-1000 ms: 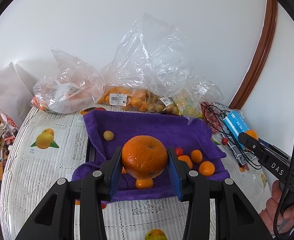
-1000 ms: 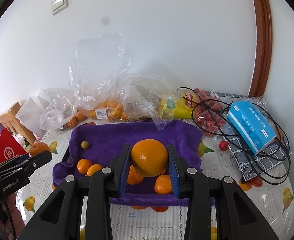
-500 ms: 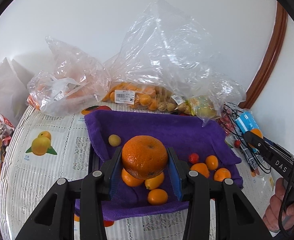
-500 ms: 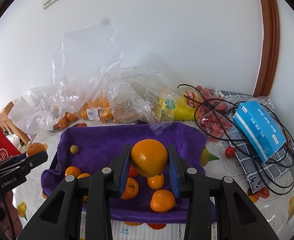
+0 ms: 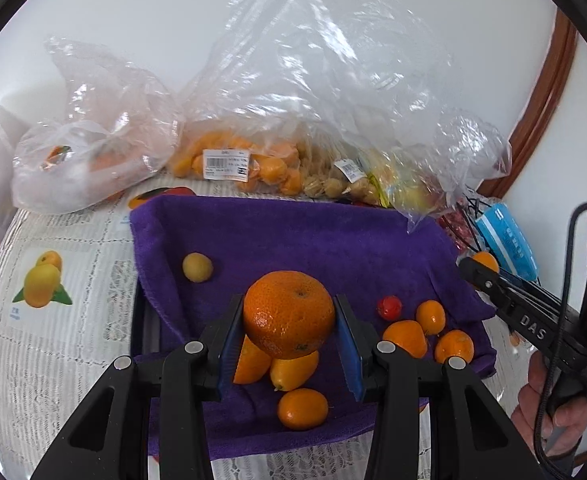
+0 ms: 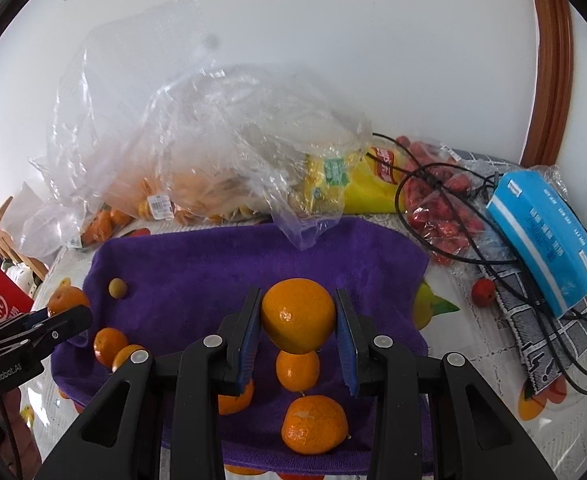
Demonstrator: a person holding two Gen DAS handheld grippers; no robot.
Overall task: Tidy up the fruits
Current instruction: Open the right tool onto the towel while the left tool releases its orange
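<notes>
A purple towel (image 5: 301, 240) (image 6: 253, 264) covers a tray on the table. My left gripper (image 5: 289, 320) is shut on a large deep-orange mandarin (image 5: 289, 314), held above several small oranges at the towel's near edge. My right gripper (image 6: 298, 320) is shut on a smooth lighter orange (image 6: 298, 314), held above two small mandarins (image 6: 315, 424). A small yellowish fruit (image 5: 197, 267) lies alone on the towel's left side, and a red cherry tomato (image 5: 389, 307) lies near a cluster of oranges (image 5: 429, 330) on the right. Each gripper shows at the edge of the other's view.
Clear plastic bags of fruit (image 5: 253, 164) (image 6: 197, 184) pile against the wall behind the towel. To the right lie a blue tissue pack (image 6: 545, 236), black cables (image 6: 505, 256), a bag of red fruit (image 6: 441, 216) and a loose red fruit (image 6: 484, 292). A person's hand (image 5: 549, 404) grips the right tool.
Both grippers have moved forward and down over the towel, each still holding its orange. The fruits on the towel now appear closer and larger beneath the jaws.
</notes>
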